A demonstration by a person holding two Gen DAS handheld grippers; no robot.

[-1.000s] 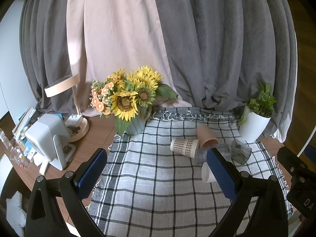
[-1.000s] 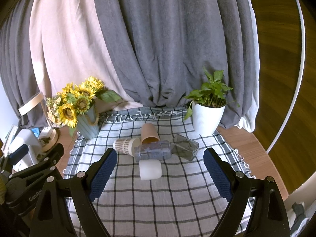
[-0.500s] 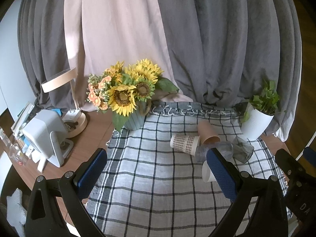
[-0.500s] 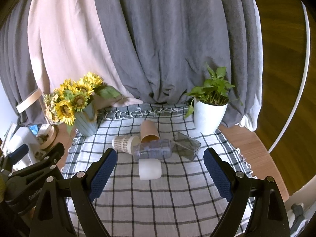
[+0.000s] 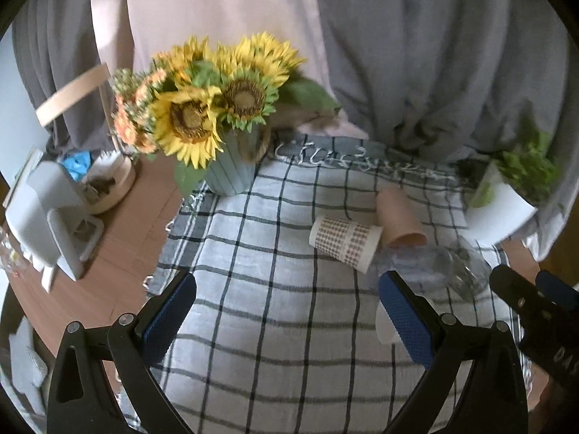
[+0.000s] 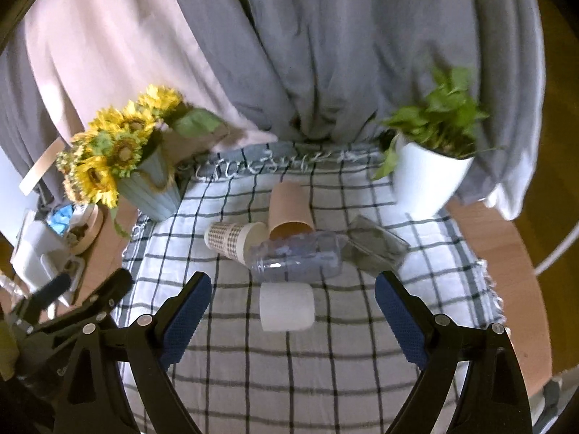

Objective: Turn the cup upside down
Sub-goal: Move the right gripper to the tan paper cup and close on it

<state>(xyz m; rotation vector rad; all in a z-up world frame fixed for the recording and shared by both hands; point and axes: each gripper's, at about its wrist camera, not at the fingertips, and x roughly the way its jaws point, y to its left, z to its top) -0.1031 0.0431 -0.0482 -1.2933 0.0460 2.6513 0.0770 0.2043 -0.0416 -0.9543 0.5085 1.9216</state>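
Note:
Several cups lie on their sides on the checked cloth [image 6: 325, 354]. A white cup [image 6: 286, 306] lies nearest, between and just beyond my right gripper's fingers. Behind it lie a clear plastic cup [image 6: 296, 256], a patterned paper cup [image 6: 235, 240], a brown paper cup [image 6: 289, 209] and a dark clear cup [image 6: 376, 247]. My right gripper [image 6: 293, 322] is open and empty above the cloth. My left gripper [image 5: 286, 311] is open and empty, left of the cups; the patterned cup [image 5: 345, 240] and brown cup [image 5: 398, 218] show beyond it. The white cup is mostly hidden behind its right finger.
A sunflower vase [image 6: 152, 184] stands at the cloth's back left. A white potted plant [image 6: 430, 173] stands at the back right. A white device [image 5: 43, 224] and a wooden lamp base [image 5: 108, 184] sit on the wooden table to the left. Curtains hang behind.
Both grippers have moved forward and lower toward the cups, which now look larger. The cups have not moved. Both grippers stay open.

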